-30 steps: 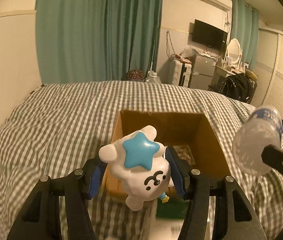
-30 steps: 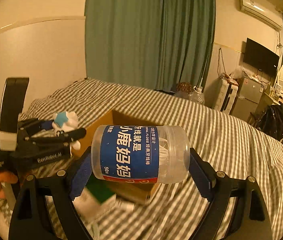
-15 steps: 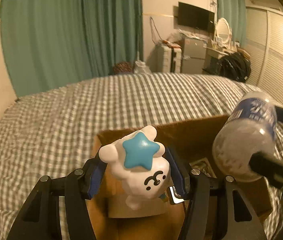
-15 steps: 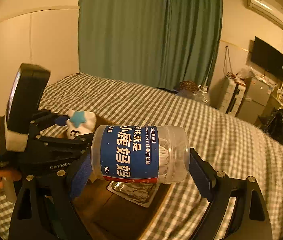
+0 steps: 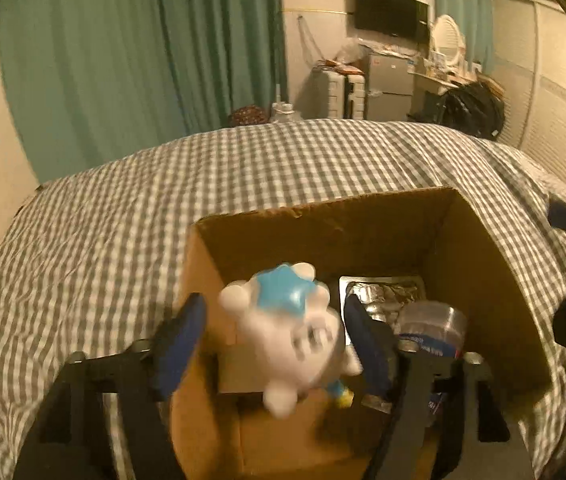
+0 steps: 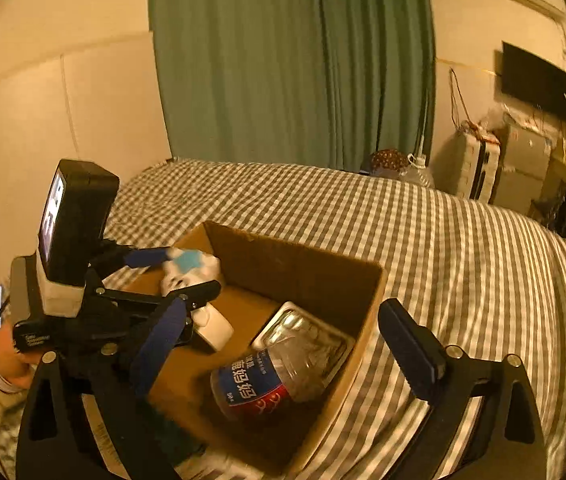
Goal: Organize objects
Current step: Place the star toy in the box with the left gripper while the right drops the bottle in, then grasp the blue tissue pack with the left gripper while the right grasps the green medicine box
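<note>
Over on the left, the left gripper (image 5: 273, 338) is spread wide, and the blurred white star toy (image 5: 289, 330) sits between its blue fingers with a gap either side, apparently let go, right above the cardboard box (image 5: 323, 232). Centre: the floss jar (image 6: 279, 364) lies tilted inside, lid toward the far wall, on a foil pack. On the right, the right gripper (image 6: 289, 350) gapes empty above it. The right view alone shows the jar's label and the left rig; the left view shows the toy's loose fit.

Green curtains (image 5: 143, 60) hang behind a gingham bed (image 5: 283, 168), warm light
</note>
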Demonstrator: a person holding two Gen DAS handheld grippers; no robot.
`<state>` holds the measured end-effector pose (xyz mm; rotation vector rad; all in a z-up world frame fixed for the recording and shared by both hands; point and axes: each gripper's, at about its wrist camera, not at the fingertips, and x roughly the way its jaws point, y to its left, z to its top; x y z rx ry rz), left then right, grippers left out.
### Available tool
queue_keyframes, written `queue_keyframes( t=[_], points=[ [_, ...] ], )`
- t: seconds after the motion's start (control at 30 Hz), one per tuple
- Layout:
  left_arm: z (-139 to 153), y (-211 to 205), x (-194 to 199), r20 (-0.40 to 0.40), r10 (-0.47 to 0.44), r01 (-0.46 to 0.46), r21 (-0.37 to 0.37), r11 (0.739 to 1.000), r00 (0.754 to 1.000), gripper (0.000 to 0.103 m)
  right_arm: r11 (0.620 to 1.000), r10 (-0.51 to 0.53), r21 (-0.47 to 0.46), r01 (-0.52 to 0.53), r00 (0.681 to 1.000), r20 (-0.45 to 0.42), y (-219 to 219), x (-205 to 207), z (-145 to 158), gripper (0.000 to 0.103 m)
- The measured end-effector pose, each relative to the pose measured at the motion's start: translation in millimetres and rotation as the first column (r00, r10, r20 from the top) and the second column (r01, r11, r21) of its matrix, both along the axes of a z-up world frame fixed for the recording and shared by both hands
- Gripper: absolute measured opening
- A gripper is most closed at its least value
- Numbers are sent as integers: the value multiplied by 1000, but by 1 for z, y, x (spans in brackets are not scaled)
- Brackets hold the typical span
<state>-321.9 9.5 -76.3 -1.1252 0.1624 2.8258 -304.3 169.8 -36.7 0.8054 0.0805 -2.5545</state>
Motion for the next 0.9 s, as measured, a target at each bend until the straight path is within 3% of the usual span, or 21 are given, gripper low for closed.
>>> queue_keyframes(
  t=[0.1, 0.23, 0.27, 0.5, 0.73, 0.9],
  points=[
    [16, -7, 21, -23, 12, -10, 54, 998, 1000, 92, 1000, -17, 15, 17, 1000, -6, 7, 22, 9, 99],
    [50, -10, 54, -74, 48, -42, 74, 996, 996, 94, 998, -64, 2, 64, 998, -20, 26, 61, 24, 99],
    [58, -12, 63, -91, 61, -53, 85, 995, 994, 103, 998, -67, -1, 67, 998, -16, 29, 68, 27, 100],
    [97, -23, 117, -168, 72, -59, 81, 995, 983, 103, 988, -130, 80, 135, 989, -65, 36, 121, 50, 100],
    [103, -29, 174, -211, 62, -56, 33, 998, 976, 103, 982, -142, 103, 157, 980, -140, 19, 165, 67, 103],
    [88, -35, 208, -259, 134, -130, 33, 991, 956, 103, 981, -164, 77, 176, 977, -139, 7, 175, 54, 103]
  ],
)
